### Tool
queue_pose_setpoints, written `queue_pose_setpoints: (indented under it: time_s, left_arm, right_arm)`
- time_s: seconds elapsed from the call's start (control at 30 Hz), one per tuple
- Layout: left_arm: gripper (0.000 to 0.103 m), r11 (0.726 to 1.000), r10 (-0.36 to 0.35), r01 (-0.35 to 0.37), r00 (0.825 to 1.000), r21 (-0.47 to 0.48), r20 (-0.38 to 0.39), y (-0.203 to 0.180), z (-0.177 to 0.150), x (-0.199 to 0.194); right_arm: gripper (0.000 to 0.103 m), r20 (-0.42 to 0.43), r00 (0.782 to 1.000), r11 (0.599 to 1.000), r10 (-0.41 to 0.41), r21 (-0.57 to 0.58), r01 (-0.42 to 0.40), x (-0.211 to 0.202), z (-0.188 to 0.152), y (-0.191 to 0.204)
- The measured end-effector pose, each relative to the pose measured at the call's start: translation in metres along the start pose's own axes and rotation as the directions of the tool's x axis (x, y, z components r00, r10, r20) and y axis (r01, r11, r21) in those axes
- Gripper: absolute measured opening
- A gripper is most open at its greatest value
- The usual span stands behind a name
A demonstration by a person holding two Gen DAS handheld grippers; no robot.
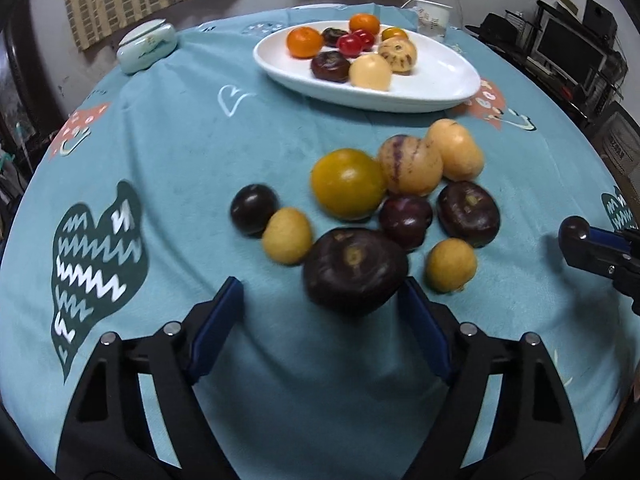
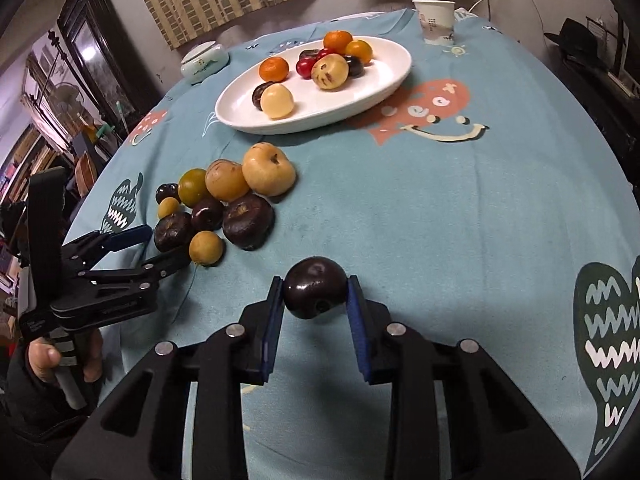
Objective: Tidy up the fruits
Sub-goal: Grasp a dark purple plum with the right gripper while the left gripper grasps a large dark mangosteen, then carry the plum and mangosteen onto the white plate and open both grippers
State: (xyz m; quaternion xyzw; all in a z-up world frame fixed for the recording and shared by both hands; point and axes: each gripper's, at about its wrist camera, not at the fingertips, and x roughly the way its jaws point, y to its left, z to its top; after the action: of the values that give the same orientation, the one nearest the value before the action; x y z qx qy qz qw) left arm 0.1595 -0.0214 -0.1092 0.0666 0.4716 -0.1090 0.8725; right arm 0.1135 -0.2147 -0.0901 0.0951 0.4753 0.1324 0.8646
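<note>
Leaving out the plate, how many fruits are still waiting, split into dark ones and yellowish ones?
Dark purple fruit on the cloth: 4
Yellow-to-tan fruit on the cloth: 5
Dark fruit held in the right gripper: 1
Total: 10

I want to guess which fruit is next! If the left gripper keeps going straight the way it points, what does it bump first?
Probably the big dark purple fruit, right ahead of the open left gripper and near one finger. Depth is hard to judge.
</note>
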Motion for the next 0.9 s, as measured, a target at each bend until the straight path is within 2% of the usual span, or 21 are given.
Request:
queue_pose_setpoints:
  time_s: [0.1, 0.17, 0.23, 0.4, 0.7, 0.9]
  left_arm:
    - [0.079, 1.0, 0.002, -0.002, 1.0, 0.002, 0.006, -0.005, 0.005, 0.003]
    - [0.062, 1.0, -0.009, 0.009, 1.0, 0.002, 0.014, -0.008, 0.008, 0.003]
    - [0.05, 1.0, -0.011, 0.011, 1.0, 0.008, 0.02, -0.011, 0.01, 0.001]
    - [0.05, 0.999, -0.037, 0.037, 0.999, 0.014, 0.011, -0.013, 0.001, -0.007]
    - [0.049, 0.998, -0.066, 0.067, 0.992, -0.012, 0.107, -0.006, -0.011, -0.06]
    - [0.049, 0.997, -0.07, 0.073, 0.988, -0.017, 0.136, 0.002, -0.013, -0.076]
  right_arm:
    - [0.032, 0.002, 1.0, 1.0, 0.019, 0.008, -0.019, 0.001, 0.0, -0.003]
    - [0.032, 0.001, 1.0, 1.0, 0.022, 0.007, -0.022, 0.001, 0.0, -0.003]
    - [0.032, 0.0, 1.0, 1.0, 0.024, 0.009, -0.024, 0.001, 0.0, -0.004]
    - [0.032, 0.013, 0.999, 0.999, 0.03, 0.012, -0.03, -0.005, -0.001, -0.003]
    - [0.032, 0.045, 0.998, 0.999, 0.035, -0.02, -0.035, -0.021, -0.002, 0.014]
    - [0.032, 0.065, 0.998, 0.999, 0.02, -0.035, -0.018, -0.034, -0.003, 0.027]
